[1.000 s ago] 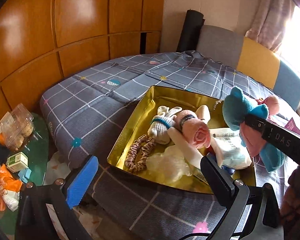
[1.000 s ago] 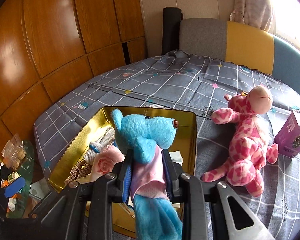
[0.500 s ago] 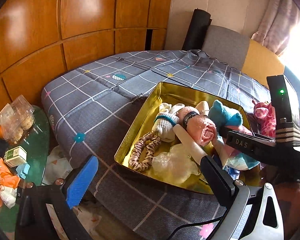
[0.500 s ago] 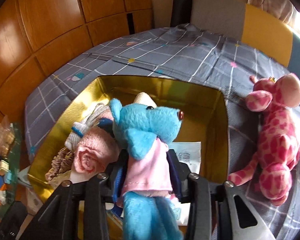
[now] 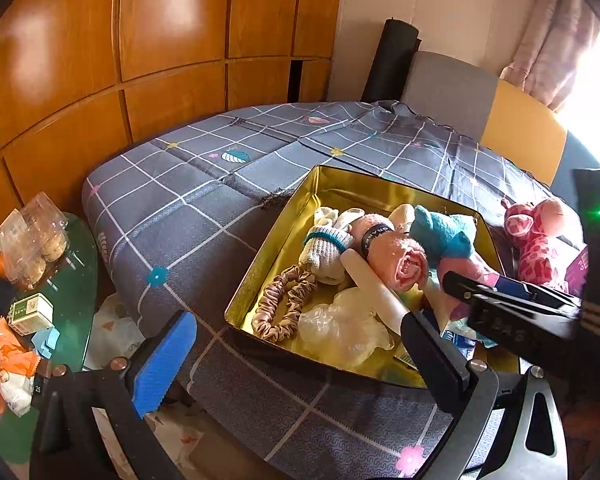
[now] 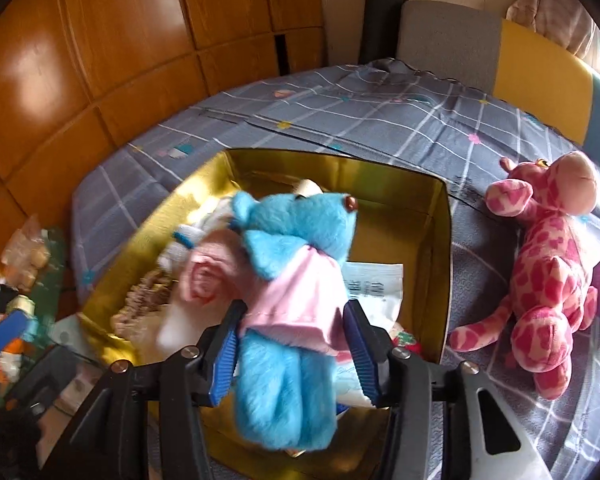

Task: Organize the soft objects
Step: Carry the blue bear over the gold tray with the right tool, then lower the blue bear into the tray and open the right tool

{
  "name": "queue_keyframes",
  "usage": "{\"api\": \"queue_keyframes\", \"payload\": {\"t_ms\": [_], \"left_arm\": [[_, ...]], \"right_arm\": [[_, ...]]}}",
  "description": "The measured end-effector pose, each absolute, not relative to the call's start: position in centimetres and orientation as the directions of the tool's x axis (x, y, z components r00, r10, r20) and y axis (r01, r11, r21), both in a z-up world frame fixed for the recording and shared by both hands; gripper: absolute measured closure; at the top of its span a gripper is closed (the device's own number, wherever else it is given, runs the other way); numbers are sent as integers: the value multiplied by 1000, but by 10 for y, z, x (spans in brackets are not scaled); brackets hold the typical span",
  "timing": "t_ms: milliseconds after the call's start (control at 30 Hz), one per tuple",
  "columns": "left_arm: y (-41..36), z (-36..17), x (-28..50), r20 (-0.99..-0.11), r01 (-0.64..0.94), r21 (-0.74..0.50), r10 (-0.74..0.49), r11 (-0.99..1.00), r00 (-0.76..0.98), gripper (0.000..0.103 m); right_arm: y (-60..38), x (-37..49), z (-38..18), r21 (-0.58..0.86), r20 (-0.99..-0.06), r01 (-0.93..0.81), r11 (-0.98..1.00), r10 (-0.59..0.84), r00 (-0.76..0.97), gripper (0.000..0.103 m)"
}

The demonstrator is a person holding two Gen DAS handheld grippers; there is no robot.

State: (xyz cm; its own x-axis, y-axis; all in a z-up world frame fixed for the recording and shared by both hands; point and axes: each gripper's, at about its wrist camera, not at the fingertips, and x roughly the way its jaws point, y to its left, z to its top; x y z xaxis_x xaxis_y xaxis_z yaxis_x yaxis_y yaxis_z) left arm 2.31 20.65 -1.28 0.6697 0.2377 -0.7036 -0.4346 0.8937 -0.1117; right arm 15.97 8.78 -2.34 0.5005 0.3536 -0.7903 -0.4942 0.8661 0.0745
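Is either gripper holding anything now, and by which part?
Nothing. The right gripper has just been opening; the blue plush toy lies loose between its jaws, at its waist. The left gripper is empty.

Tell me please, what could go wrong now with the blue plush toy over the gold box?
1. The blue plush toy in a pink shirt sits between the right gripper jaws, which have just been opening; its legs hang over the near wall of the gold metal box, so it might slide out.
2. The box is crowded; the toy may settle on the rolled pink towel.
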Motion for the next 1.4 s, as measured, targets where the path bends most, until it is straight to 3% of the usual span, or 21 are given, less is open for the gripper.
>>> {"api": "queue_keyframes", "payload": {"t_ms": [33,167,833,1400], "left_arm": [[206,-12,23,-702,-434,-109,240,894,671,0],[204,-11,24,-702,-429,-98,243,898,669,0],[191,-6,21,-698,-402,-88,232,911,678,0],[163,12,8,-643,-385,-53,263,922,719,0]], "right_arm": [[90,164,-26,78,-794,-484,871,348,499,68],[95,181,-38,37,-811,-444,895,286,510,71],[73,159,-33,54,-787,-441,896,310,533,61],[10,82,-2,-29,-645,-271,962,189,740,60]]}}
